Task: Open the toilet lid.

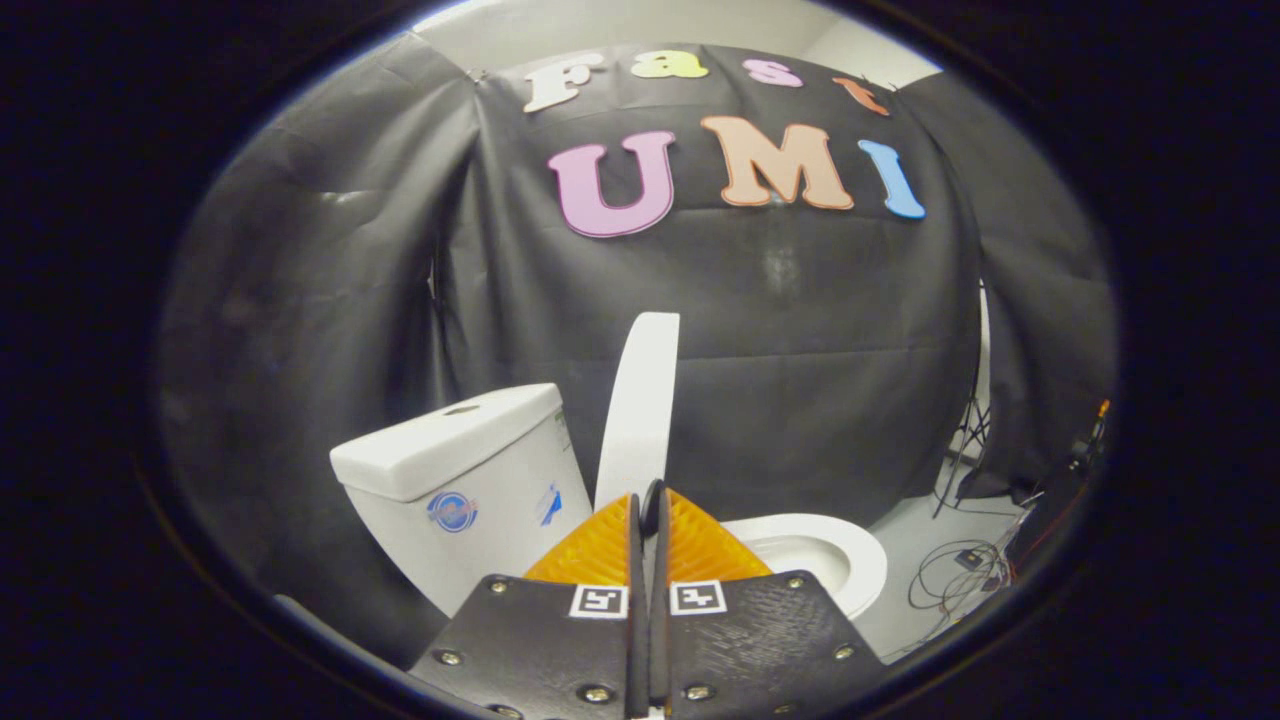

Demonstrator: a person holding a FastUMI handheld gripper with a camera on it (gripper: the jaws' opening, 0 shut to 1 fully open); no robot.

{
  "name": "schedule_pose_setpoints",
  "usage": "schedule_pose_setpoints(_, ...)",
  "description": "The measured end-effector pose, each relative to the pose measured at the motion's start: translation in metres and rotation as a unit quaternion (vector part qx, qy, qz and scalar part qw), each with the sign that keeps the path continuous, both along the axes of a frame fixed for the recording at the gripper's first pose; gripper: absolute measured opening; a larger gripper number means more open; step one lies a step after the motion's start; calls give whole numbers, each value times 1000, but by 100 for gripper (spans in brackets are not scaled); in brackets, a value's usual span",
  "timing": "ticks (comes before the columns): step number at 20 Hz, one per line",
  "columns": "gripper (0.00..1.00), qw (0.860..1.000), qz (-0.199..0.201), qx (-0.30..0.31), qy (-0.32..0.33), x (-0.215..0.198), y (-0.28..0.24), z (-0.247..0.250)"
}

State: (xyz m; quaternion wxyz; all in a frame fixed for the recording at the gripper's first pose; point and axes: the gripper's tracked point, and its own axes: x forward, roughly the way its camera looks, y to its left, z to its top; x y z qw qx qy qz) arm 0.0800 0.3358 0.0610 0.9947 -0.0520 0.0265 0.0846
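Standing upright on edge, the toilet lid [640,400] rises just beyond the tool's tips, a slim, smooth white plastic slab with a rounded top, seen almost edge-on against the black cloth wall [800,330]. By my reckoning the lift is nearly finished: the lid is near vertical and needs only to lean back against the tank.

The cloth wall is the biggest thing here, matte and creased, hanging in loose folds. Next is the tank [470,480], a boxy, glossy ceramic block with a flat cover and small round stickers on its face, sitting just beside the lid. Below and ahead lies the seat [830,560], an oval white ring, shiny and hard, now uncovered. A pale floor [930,560] carries a tangle of thin dark cables [960,580].

The tool [650,515] has its fingers drawn nearly together, a thin slit between their ribbed pads, and the lid's lower edge sits right at that slit; whether both pads truly pinch it I cannot tell. The next move calls for a gentle push back, then releasing without letting the lid fall forward.
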Motion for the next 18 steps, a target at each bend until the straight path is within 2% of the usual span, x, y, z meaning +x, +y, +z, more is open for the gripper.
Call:
schedule_pose_setpoints(4, 1, 1000, -4, -4, -6, 0, 5, -2)
schedule_pose_setpoints(11, 2, 1000, 12, 7, -11, -1, 21, -3)
schedule_pose_setpoints(18, 2, 999, 45, 4, -15, -2, 41, -5)
